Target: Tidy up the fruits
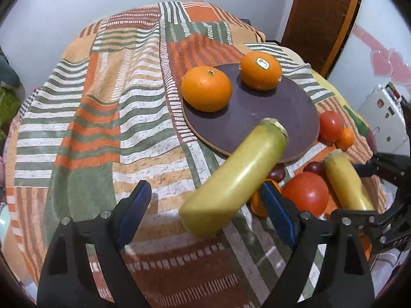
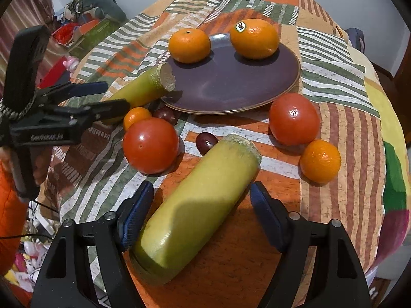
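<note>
A purple plate (image 1: 269,120) (image 2: 231,82) holds two oranges (image 1: 206,88) (image 1: 260,70) (image 2: 189,45) (image 2: 254,38). A yellow-green stalk piece (image 1: 231,177) (image 2: 143,87) lies between the open fingers of my left gripper (image 1: 205,205), its cut end leaning on the plate rim. A second stalk piece (image 2: 195,205) (image 1: 346,182) lies on the cloth between the open fingers of my right gripper (image 2: 200,213). Two tomatoes (image 2: 150,145) (image 2: 294,118), two small oranges (image 2: 319,160) (image 2: 136,116) and dark grapes (image 2: 205,141) lie in front of the plate.
A striped patchwork cloth (image 1: 102,128) covers the round table. A wooden chair back (image 1: 323,12) stands behind it. Clutter (image 2: 84,30) lies beyond the left edge in the right wrist view. The left gripper (image 2: 84,102) shows at the left of the right wrist view.
</note>
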`<action>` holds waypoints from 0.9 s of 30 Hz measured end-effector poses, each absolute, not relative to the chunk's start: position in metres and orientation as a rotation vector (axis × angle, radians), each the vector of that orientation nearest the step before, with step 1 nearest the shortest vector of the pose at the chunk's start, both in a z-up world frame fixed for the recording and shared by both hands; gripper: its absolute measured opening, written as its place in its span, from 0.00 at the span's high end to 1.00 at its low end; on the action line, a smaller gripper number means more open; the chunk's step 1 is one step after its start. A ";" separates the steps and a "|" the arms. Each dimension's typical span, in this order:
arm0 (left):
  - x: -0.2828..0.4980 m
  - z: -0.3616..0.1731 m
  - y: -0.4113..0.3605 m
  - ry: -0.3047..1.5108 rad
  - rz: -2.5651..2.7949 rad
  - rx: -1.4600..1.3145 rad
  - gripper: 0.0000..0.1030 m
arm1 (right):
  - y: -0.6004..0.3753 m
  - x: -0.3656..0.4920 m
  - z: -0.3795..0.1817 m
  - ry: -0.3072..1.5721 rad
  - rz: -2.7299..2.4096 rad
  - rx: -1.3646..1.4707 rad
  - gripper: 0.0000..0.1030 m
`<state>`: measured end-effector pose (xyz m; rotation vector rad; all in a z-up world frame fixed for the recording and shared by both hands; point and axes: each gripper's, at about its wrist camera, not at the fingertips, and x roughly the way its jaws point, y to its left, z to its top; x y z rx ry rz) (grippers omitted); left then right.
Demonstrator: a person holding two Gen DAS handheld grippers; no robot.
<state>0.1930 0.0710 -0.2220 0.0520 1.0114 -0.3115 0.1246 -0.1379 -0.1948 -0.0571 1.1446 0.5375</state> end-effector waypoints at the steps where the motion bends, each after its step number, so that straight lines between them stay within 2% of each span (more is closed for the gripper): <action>1: 0.194 -0.223 0.073 1.013 -0.326 0.036 0.17 | -0.137 0.124 -0.195 1.145 0.535 -0.060 0.31; 5: 0.195 -0.223 0.074 1.027 -0.377 -0.003 0.30 | -0.138 0.124 -0.194 1.143 0.528 -0.057 0.34; 7: 0.194 -0.223 0.074 1.040 -0.411 -0.023 0.42 | -0.140 0.124 -0.193 1.142 0.527 -0.060 0.41; 11: 0.191 -0.224 0.077 1.050 -0.398 -0.025 0.47 | -0.145 0.122 -0.189 1.139 0.523 -0.087 0.50; 15: 0.184 -0.227 0.084 1.053 -0.312 -0.026 0.58 | -0.152 0.121 -0.186 1.134 0.501 -0.099 0.60; 18: 0.175 -0.226 0.091 1.055 -0.274 -0.046 0.61 | -0.159 0.119 -0.184 1.128 0.476 -0.108 0.65; 27: 0.132 -0.219 0.100 1.087 -0.228 -0.047 0.63 | -0.172 0.114 -0.180 1.124 0.443 -0.140 0.65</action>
